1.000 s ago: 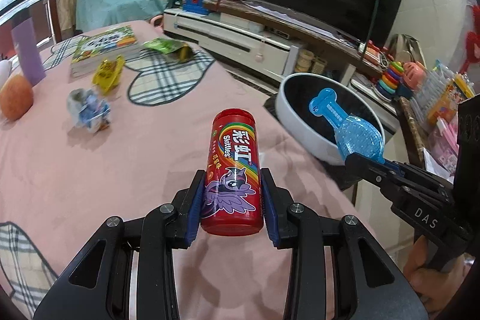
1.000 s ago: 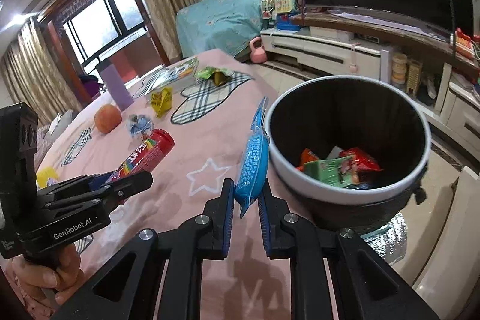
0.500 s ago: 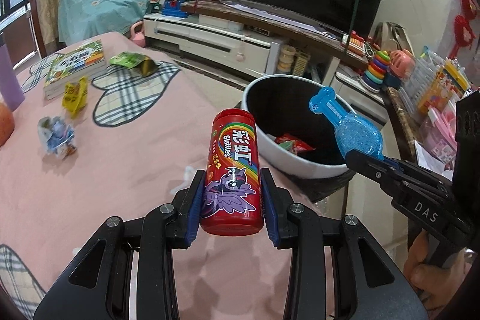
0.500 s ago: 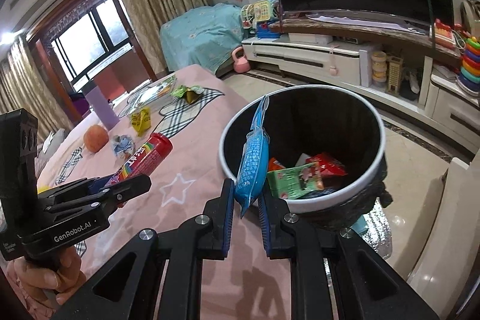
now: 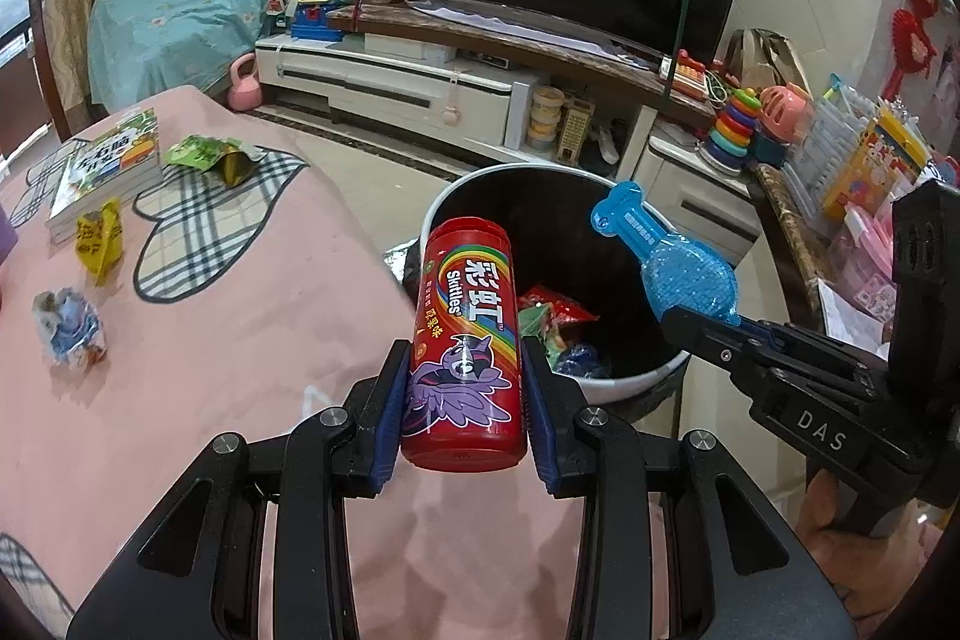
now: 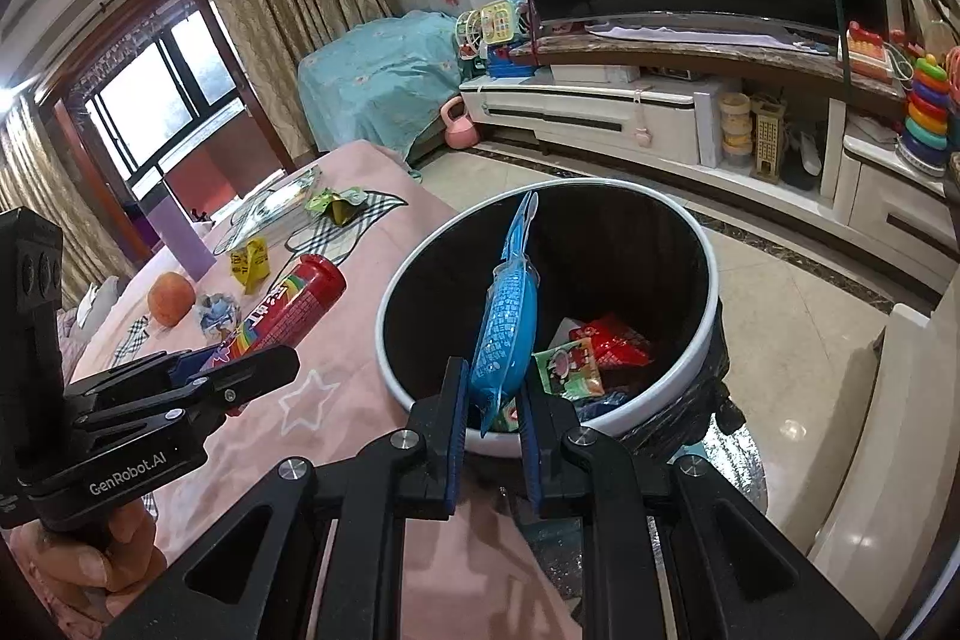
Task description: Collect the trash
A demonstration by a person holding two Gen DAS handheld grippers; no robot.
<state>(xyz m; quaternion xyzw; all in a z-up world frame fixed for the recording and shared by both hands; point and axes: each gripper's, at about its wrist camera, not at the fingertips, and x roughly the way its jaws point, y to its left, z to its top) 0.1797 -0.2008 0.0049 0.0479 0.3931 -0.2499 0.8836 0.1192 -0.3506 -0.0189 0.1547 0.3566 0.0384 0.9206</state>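
My left gripper (image 5: 465, 403) is shut on a red Skittles tube (image 5: 465, 346), held upright over the pink table's edge beside the bin. The right gripper (image 6: 491, 412) is shut on a flat blue bone-shaped wrapper (image 6: 507, 316), which hangs over the bin's near rim. The white-rimmed black trash bin (image 6: 711, 316) holds red and green wrappers (image 6: 606, 346). In the left wrist view the same bin (image 5: 636, 382) sits just past the tube, and the blue wrapper (image 5: 678, 268) and right gripper (image 5: 720, 334) are at the right. The tube (image 6: 288, 310) and left gripper (image 6: 252, 370) show in the right wrist view.
On the pink tablecloth (image 5: 210, 340) lie a crumpled blue-white wrapper (image 5: 69, 331), a yellow wrapper (image 5: 99, 238), a green wrapper (image 5: 210, 154) and a book (image 5: 105, 166). An orange fruit (image 6: 171, 298) sits further back. A TV stand (image 6: 630, 100) lines the wall beyond tiled floor.
Both grippers have carried their loads sideways off the table toward the bin. The bin now lies right beneath the blue wrapper and just beyond the tube, its contents in view.
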